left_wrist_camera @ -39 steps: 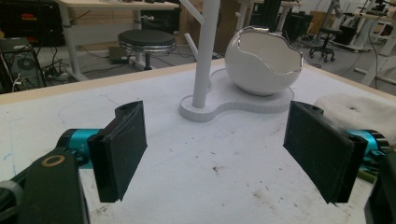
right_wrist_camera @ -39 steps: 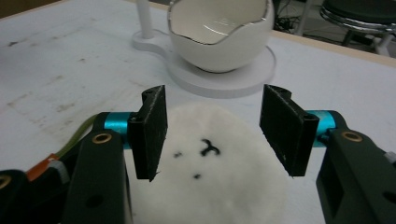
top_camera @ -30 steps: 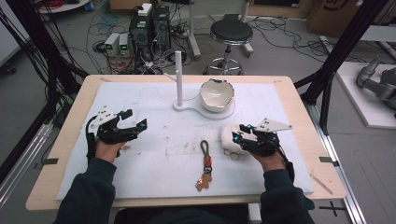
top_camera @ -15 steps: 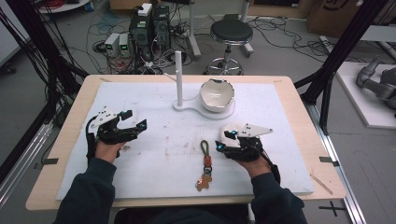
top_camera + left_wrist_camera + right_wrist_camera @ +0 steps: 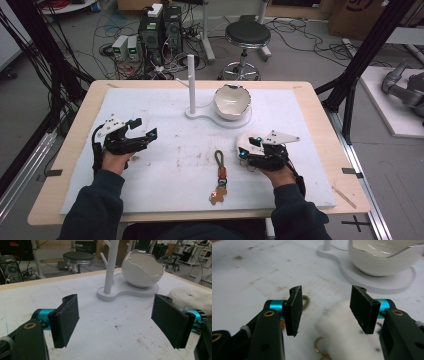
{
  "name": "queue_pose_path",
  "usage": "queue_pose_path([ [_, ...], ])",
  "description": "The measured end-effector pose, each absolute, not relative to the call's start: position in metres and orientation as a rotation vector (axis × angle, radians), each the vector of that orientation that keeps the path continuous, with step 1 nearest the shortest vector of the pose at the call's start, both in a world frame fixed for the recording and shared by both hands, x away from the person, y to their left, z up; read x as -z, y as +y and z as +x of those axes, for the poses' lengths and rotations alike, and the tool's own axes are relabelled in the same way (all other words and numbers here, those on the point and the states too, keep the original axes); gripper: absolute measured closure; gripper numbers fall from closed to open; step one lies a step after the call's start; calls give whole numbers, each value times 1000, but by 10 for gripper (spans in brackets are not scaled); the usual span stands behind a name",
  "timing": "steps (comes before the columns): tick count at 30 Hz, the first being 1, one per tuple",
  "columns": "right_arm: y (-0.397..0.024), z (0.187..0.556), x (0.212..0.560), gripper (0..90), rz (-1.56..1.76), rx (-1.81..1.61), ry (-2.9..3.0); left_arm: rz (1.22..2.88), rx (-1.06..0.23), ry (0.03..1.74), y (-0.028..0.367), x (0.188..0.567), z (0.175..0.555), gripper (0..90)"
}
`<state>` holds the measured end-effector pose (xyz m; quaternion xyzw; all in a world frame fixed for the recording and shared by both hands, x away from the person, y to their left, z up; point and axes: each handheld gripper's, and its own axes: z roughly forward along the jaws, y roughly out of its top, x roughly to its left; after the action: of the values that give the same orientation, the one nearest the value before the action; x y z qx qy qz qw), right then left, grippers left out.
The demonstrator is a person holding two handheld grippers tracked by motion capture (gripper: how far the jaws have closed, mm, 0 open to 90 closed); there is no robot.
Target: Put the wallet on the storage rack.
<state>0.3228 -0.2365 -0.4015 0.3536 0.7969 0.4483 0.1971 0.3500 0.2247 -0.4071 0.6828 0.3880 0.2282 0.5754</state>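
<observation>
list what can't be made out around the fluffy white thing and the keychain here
- Fluffy white thing, right gripper view: blurred and cut off by the bottom edge; what it is stays unclear.
- Same thing, high view: mostly hidden under the right hand-held gripper.
- Keychain, high view: charm at its lower end too small to identify.
- Eggshell-shaped bowl, left gripper view: its own wall hides the inside bottom.

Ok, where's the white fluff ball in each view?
High view: fluff ball right of the keychain, nearer the person than the bowl.
Left gripper view: fluff ball at the right edge, right of the bowl.
Right gripper view: fluff ball bottom centre, below the bowl.
Shared landmark: the bowl.
</observation>
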Motion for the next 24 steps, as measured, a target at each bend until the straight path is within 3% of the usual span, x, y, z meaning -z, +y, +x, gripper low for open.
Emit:
queue_pose_path([
  [10, -304, 339, 408, 411, 1248, -1112, 2065, 1598, -531, 912, 224, 408, 350, 221],
  [24, -311, 344, 415, 400, 1300, -1061, 2090, 1600, -530, 914, 225, 408, 350, 223],
])
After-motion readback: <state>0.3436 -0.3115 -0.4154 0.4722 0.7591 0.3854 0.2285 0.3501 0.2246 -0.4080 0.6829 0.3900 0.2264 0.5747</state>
